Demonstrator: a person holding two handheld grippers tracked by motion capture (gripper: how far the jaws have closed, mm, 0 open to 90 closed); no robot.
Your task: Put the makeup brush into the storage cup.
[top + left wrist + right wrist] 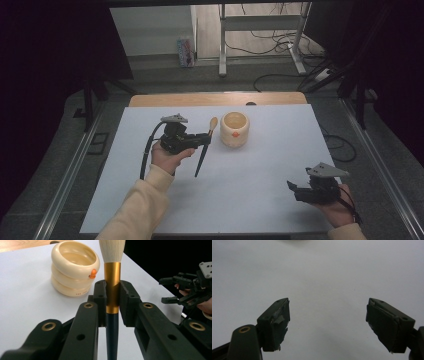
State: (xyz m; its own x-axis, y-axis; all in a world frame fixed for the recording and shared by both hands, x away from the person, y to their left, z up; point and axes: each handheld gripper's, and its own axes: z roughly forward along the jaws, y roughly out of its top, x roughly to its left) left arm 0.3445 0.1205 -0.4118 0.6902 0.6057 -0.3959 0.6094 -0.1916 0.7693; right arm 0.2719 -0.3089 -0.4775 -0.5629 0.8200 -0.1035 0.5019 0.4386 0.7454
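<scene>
- The left gripper [206, 139] is above the middle of the table [260, 195], toward the far edge, held in the person's left hand [167, 157].
- Its jaws are clamped on a brush [205, 147]; in the left gripper view both pads press on the gold band [112, 287] of the brush, just above the point where the dark handle [112, 340] begins.
- In the high view the brush is lifted and slanted: the pale bristle tip [213, 123] points toward the far edge, and the dark handle end runs down toward the near edge.
- The bristle tip is just beside the cream pot [235, 129], on the pot's left, apart from it as far as the views show.
- The pot stands upright on the table near the middle of the far edge; it has a ringed wall, an open top and a small orange mark [93, 273] on its side.
- The right gripper [295, 189] is near the table's near right corner, held in the person's right hand [340, 207].
- Its jaws stand wide apart with nothing between them; in the right gripper view the two pads [279, 322] frame bare white tabletop.
- The two grippers are well apart from each other.
</scene>
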